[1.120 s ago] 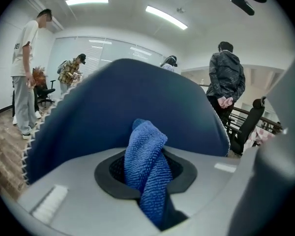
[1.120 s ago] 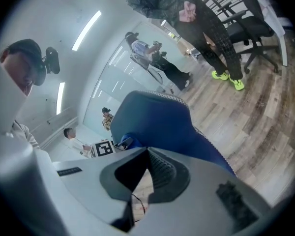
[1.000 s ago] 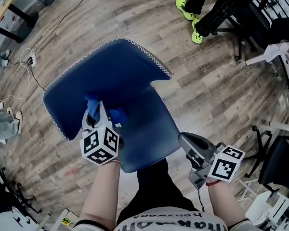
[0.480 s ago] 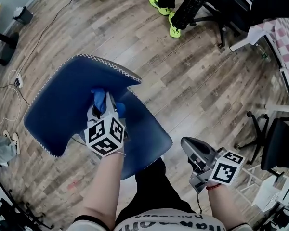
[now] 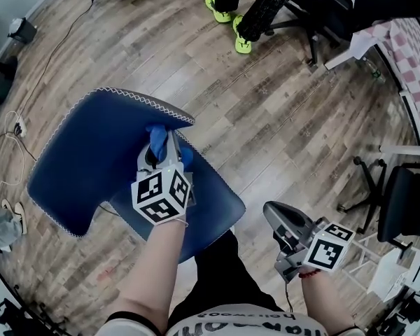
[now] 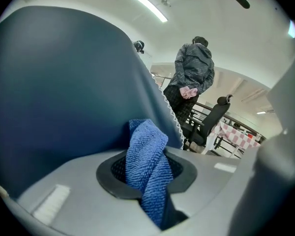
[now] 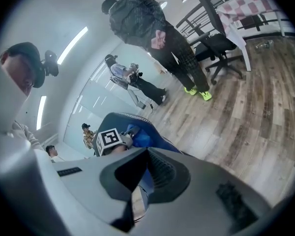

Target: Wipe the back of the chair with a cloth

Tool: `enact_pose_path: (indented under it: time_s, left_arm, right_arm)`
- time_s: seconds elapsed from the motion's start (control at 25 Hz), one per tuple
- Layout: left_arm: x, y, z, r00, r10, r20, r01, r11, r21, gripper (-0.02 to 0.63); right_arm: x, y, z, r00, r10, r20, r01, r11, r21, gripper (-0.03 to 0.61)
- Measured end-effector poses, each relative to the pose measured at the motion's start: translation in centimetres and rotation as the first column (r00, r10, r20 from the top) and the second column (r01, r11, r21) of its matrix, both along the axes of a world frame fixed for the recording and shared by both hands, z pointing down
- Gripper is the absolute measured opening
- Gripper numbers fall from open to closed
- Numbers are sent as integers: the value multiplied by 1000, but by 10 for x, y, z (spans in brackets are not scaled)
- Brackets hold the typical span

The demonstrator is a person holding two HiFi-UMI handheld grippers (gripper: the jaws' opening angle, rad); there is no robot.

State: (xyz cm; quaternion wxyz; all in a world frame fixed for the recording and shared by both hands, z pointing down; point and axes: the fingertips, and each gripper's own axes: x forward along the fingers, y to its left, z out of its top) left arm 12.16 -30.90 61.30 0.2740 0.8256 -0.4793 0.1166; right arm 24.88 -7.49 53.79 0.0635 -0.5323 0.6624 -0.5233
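A blue chair stands below me, its back [image 5: 84, 152] edged with white stitching and its seat [image 5: 206, 201] close to my legs. My left gripper [image 5: 159, 152] is shut on a blue cloth [image 5: 157, 134] and presses it against the chair back near the right edge. In the left gripper view the cloth [image 6: 147, 161] bulges out between the jaws, against the chair back [image 6: 64, 92]. My right gripper [image 5: 274, 215] hangs beside the seat at the right, shut with nothing in it. The right gripper view looks past its jaws to the chair [image 7: 160, 139] and the cloth [image 7: 137, 132].
A person in dark trousers and neon-yellow shoes [image 5: 239, 42] stands on the wooden floor beyond the chair. Black office chairs [image 5: 406, 215] and a table with a checked cover [image 5: 413, 40] stand at the right. Cables [image 5: 17, 128] lie on the floor at the left.
My left gripper has slid the cloth across the chair back from its middle toward the right stitched edge. The right gripper has stayed where it was.
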Motion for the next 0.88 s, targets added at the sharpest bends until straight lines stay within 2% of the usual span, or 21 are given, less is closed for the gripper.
enact_pose_path:
  time_s: [0.12, 0.24, 0.48, 0.64, 0.88]
  left_arm:
    - [0, 4, 2, 1000, 26, -17, -26, 1000, -1, 75]
    - [-22, 6, 10, 1000, -6, 8, 7, 1000, -19, 74]
    - [-102, 13, 25, 989, -139, 54, 142, 989, -51, 74]
    - [-154, 21, 29, 970, -228, 87, 234, 970, -59, 74]
    - [-222, 45, 24, 941, -310, 138, 320, 946, -58, 74]
  right_arm:
    - [-6, -3, -1, 1000, -16, -1, 16, 1000, 1, 15]
    - [-15, -6, 0, 999, -40, 2, 40, 999, -2, 15]
    - [-46, -17, 3, 992, -128, 16, 128, 992, -2, 15]
    - [-67, -26, 1, 981, -192, 23, 192, 981, 6, 15]
    - [-105, -34, 0, 958, -283, 38, 283, 959, 17, 15]
